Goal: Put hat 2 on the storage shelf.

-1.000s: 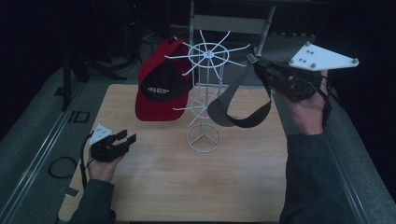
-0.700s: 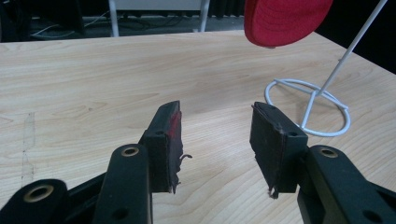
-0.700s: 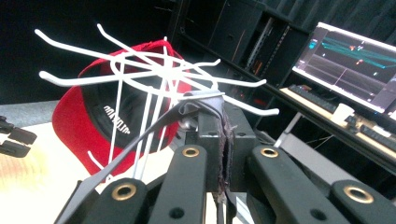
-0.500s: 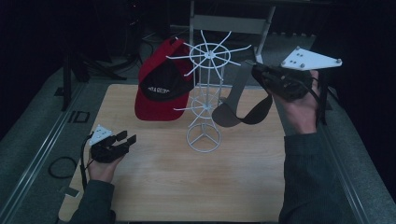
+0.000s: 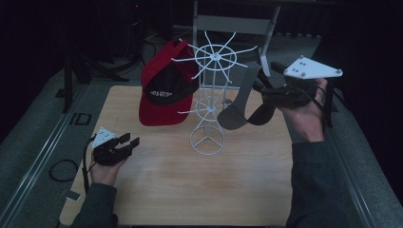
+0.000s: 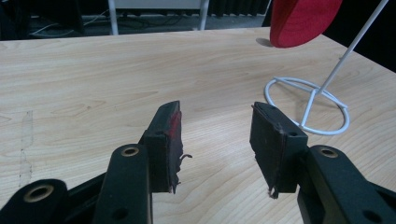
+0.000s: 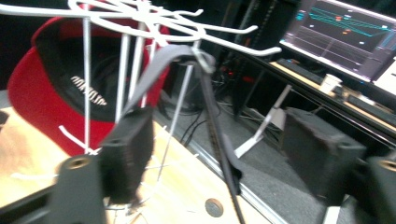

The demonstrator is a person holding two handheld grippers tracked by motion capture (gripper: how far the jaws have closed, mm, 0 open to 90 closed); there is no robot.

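On the wooden tabletop [image 5: 190, 190], in the high view, a white wire rack [image 5: 209, 95] is seen standing upright near the centre. A red cap [image 5: 164, 92] with a black inner front is hung on the rack's left side. A grey cap [image 5: 240, 102] is hung from a prong on the rack's right side. The right gripper [image 5: 266, 90] is held raised at the grey cap's far edge; whether it is touching the cap cannot be told from this view. The left gripper [image 5: 126, 142] is held low over the tabletop's left part, well apart from the rack.

In the left gripper view, the left gripper's [image 6: 215, 140] jaws are seen wide apart with nothing between them. The rack's ring base [image 6: 306, 105] is seen ahead to the right, with the red cap's brim [image 6: 303, 21] above it.

In the right gripper view, the right gripper's [image 7: 229, 144] jaws are spread wide. The grey cap's strap [image 7: 210, 93] is seen draped over a prong [image 7: 233, 44] between the jaws, gripped by neither.
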